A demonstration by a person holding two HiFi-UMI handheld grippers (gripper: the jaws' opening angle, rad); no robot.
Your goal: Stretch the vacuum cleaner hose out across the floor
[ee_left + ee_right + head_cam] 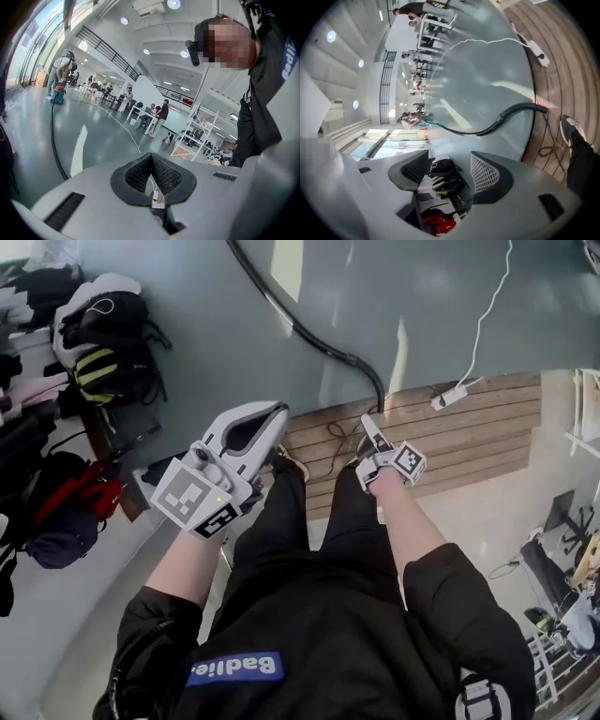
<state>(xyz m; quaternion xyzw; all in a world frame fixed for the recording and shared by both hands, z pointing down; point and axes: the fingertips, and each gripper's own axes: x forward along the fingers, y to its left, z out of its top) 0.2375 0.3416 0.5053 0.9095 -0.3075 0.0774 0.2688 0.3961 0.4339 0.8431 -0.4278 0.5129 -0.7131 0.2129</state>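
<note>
Left gripper (151, 159): raised in front of the body, pads pressed together, nothing between them.
Right gripper (449, 161): also raised, jaws spread wide and empty; only the floor and distant bags (108, 343) show through the gap.
Wooden platform (469, 437): underfoot, with a loose thin cord coiled on the planks by the shoes.
Hose (323, 348): black, on the grey floor (206, 324). Its near end lies at the platform edge just ahead of the feet, and neither gripper touches it.
White cable (483, 324): runs from a power strip on the platform, off to the right of the hose and apart from it.
Far end: the hose bends away towards a teal canister (58, 96), likely the vacuum, where another person is bent over.
Step, as I judge it: a curve remains, so the stretch looks unfinished.
Doing it well: lower the open right gripper onto the near end and close squarely across the hose. Draw straight back from the canister, clear of cord and cable.
</note>
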